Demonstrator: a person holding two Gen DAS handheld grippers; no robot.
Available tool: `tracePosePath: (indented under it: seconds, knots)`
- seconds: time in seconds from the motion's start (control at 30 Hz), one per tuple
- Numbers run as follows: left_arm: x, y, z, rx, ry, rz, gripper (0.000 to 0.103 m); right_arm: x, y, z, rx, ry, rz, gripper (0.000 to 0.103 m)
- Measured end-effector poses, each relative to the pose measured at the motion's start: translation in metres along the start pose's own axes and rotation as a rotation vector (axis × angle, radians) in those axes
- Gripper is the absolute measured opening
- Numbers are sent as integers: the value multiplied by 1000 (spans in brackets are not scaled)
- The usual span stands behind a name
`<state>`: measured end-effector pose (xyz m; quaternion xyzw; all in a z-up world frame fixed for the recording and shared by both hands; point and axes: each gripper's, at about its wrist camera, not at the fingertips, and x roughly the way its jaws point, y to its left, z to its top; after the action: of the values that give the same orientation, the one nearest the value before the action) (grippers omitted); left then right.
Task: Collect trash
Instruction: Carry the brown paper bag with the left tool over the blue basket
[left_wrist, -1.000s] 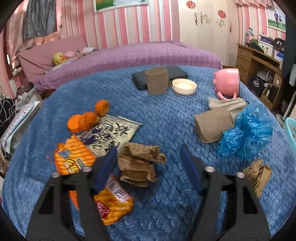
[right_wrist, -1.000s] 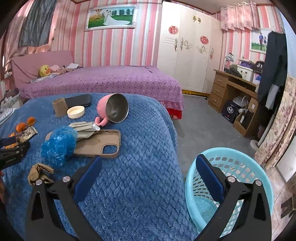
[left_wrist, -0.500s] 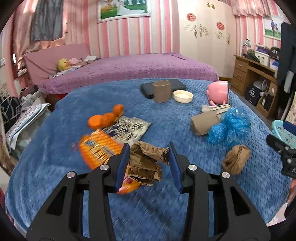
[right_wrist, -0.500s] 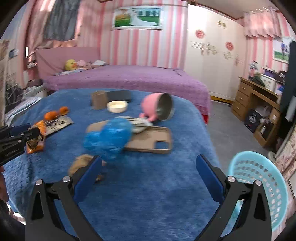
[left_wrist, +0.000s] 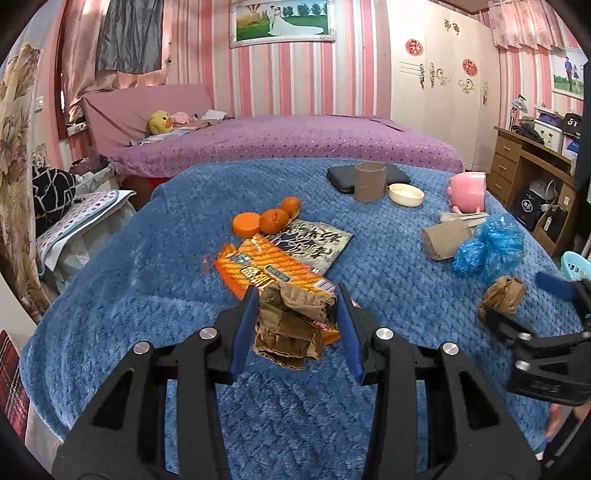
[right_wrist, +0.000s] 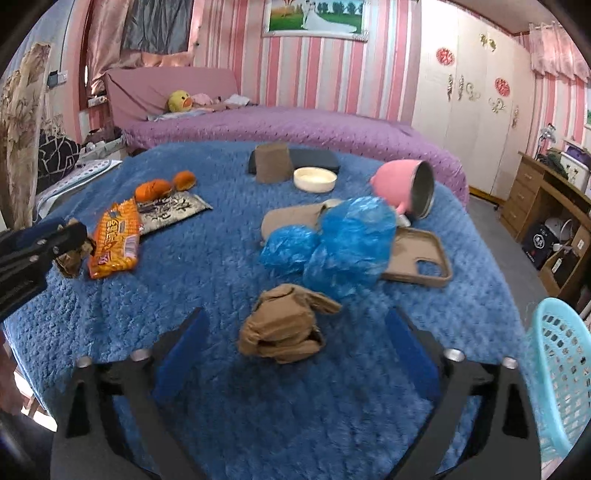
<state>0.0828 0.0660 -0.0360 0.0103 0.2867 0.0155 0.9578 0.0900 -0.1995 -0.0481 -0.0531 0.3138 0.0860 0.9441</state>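
My left gripper (left_wrist: 297, 325) is shut on a crumpled brown paper wad (left_wrist: 291, 328) and holds it above the blue blanket (left_wrist: 147, 258); it also shows at the left edge of the right wrist view (right_wrist: 55, 243). My right gripper (right_wrist: 295, 343) is open, its jaws wide on either side of a second brown paper wad (right_wrist: 286, 330) on the blanket, seen too in the left wrist view (left_wrist: 502, 295). A crumpled blue plastic bag (right_wrist: 340, 247) lies just beyond it. An orange snack wrapper (right_wrist: 114, 240) and a dark printed wrapper (right_wrist: 173, 210) lie at the left. A light blue basket (right_wrist: 561, 376) stands at the right.
A pink mug (right_wrist: 406, 188) lies on its side behind a tan phone case (right_wrist: 421, 258). A brown cup (right_wrist: 272, 162), a white dish (right_wrist: 315, 179), a dark pad (right_wrist: 314, 158) and oranges (right_wrist: 155, 188) sit farther back. A purple bed (right_wrist: 295, 125) and a wooden desk (right_wrist: 550, 195) lie beyond.
My left gripper closed on the brown paper wad and lifted it off the blanket. My right gripper swung from the basket to the second brown wad and stays open around it.
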Motion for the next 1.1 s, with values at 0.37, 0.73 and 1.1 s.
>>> tracePosePath:
  seconds: [0.37,0.73,1.1]
  knots:
    - [1,-20,-2,15,1,-20,41,-11,-32,-4,34,11,110,50]
    - [-3,-88,15,40,-26,-63,41,-40,-126,-10,81,-33,1,49]
    - [-8,-245,19,138,-29,-272,41,-74,-280,-36,225,-37,-168,49]
